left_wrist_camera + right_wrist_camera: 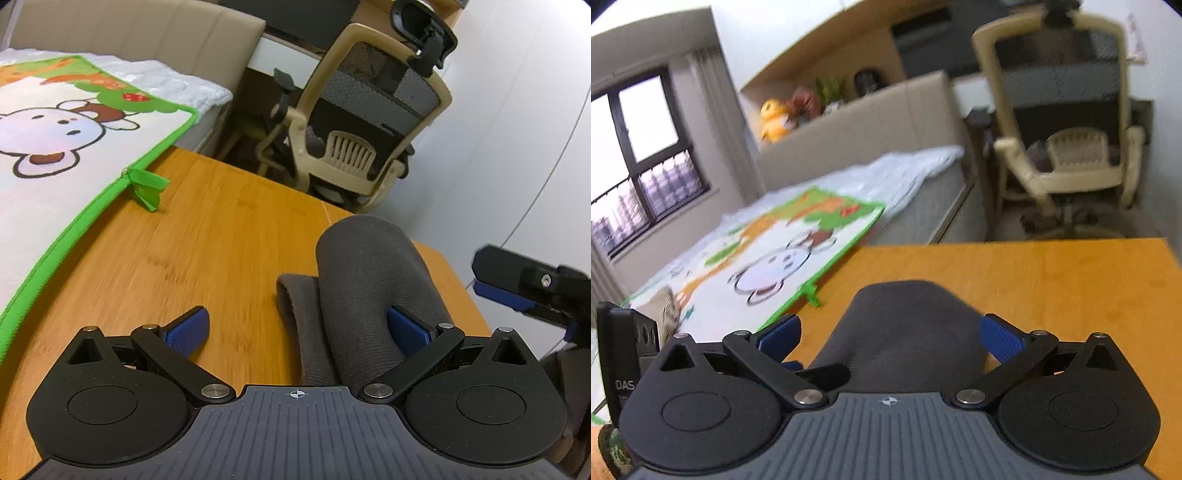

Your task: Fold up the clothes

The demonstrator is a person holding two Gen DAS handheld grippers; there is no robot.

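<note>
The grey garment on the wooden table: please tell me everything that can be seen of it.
The grey garment is dark grey fabric with a fine ribbed knit look. It lies on the orange-brown wooden table, near its far right corner, bulging upward in a rounded hump, with a rolled fold at its left side. It lies between the wide-open blue fingers of both the left hand-held gripper and the right hand-held gripper; neither is clamped on it. What kind of garment it is cannot be told.
</note>
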